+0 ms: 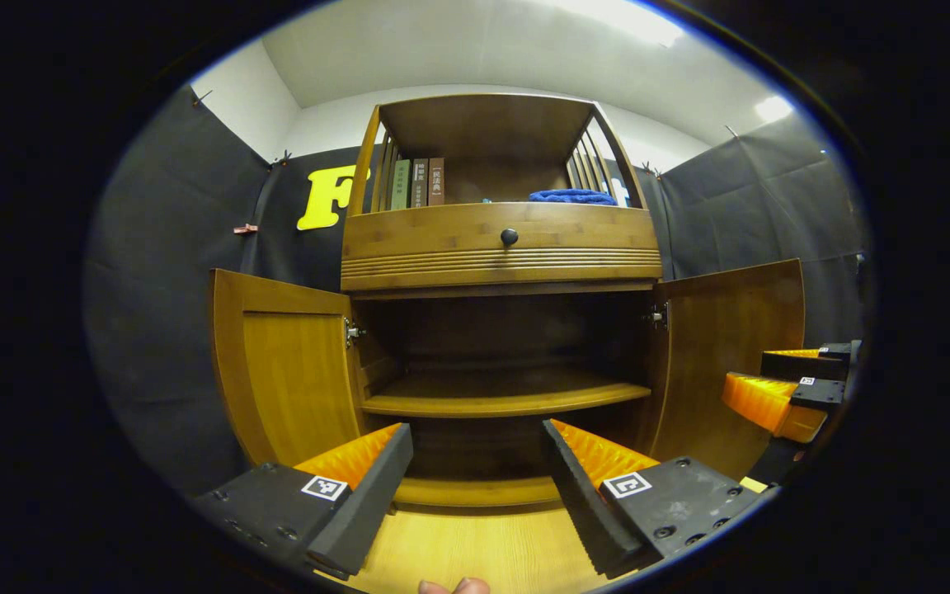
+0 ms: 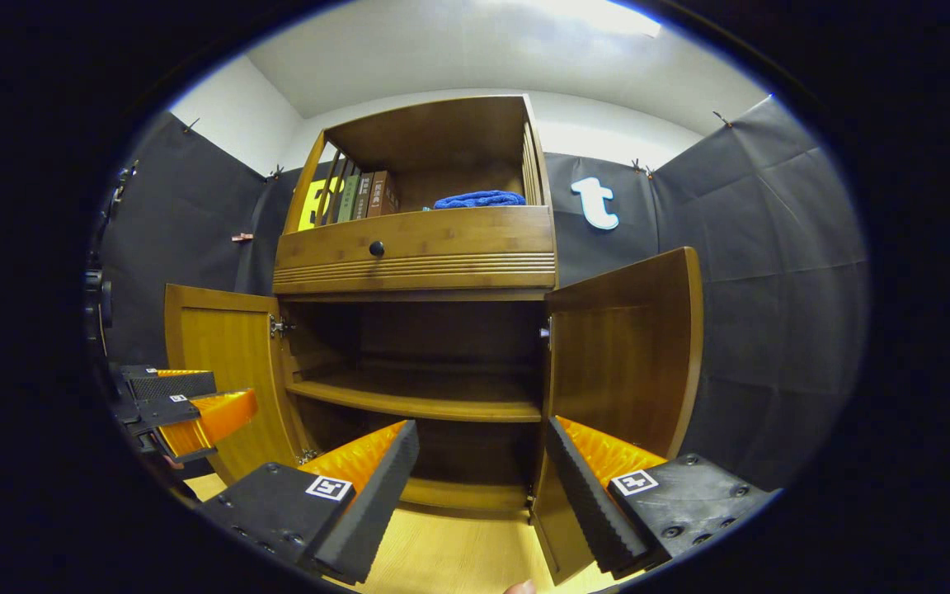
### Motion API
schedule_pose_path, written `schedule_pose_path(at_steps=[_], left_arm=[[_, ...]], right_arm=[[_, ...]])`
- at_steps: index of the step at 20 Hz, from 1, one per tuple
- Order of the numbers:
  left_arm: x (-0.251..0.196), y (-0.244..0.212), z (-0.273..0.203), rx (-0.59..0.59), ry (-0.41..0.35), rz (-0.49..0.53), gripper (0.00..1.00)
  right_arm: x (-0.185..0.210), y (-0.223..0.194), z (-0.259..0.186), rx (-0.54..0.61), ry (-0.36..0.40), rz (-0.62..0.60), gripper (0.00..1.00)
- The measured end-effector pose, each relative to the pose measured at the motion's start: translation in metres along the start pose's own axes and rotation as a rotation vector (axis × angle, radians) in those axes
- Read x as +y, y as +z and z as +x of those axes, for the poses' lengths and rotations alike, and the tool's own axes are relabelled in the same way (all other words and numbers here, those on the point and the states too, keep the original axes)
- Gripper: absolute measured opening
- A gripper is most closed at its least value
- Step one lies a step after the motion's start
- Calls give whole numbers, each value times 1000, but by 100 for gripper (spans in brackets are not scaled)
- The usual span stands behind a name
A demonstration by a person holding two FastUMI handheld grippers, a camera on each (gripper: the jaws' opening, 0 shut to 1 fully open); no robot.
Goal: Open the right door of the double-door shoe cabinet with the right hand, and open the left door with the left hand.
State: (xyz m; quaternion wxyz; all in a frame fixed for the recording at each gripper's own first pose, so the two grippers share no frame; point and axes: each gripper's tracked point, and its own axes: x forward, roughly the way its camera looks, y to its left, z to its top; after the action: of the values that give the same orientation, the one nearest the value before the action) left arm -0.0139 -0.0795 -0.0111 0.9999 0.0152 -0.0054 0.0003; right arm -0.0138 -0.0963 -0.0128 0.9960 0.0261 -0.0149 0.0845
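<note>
Nearest in the left gripper view, the left gripper (image 1: 475, 487) hangs with its fingers spread wide, grasping nothing, over pale wood flooring (image 1: 475, 553) in front of the shoe cabinet (image 1: 500, 247). In the right gripper view the right gripper (image 2: 479, 487) is likewise released, fingers well apart and empty, also just in front of the cabinet. Each gripper shows at the edge of the other's view, beside the cabinet doors.

The cabinet stands upright against the booth wall, its front facing both cameras, its long axis vertical. Both doors stand open, swung outward on their hinges: the left door (image 1: 285, 371) fans out to the cabinet's left, the right door (image 2: 623, 346) to its right, each showing its inner panel. The wood is warm honey-brown bamboo with a visible grain.

Inside the lower compartment, a single shelf (image 1: 508, 396) crosses the dark interior; nothing can be made out on it. Above the doors sits a drawer (image 1: 500, 239) with a small dark knob (image 1: 509, 237) and ribbed trim beneath. Farther up, the open top compartment has slatted sides and holds a few books (image 1: 417, 183) standing upright at its left and a folded blue cloth (image 1: 571, 196) at its right.
</note>
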Motion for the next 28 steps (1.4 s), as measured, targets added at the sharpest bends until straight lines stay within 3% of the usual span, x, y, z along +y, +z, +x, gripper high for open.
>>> schedule_pose_path(at_steps=[8,10,12,18,28], left_arm=[[-12,-4,2,6,-5,4,97],[-15,-5,1,4,3,11,97],[-18,-8,-1,7,13,14,96],[-29,-16,-3,-2,8,29,97],[-39,-27,-14,14,19,17,99]], right_arm=[[-4,-1,-2,2,35,13,100],[-4,1,-5,-1,53,15,95],[-5,0,-6,-3,70,12,100],[-19,1,-9,-1,62,24,98],[-15,-1,-22,1,113,28,99]])
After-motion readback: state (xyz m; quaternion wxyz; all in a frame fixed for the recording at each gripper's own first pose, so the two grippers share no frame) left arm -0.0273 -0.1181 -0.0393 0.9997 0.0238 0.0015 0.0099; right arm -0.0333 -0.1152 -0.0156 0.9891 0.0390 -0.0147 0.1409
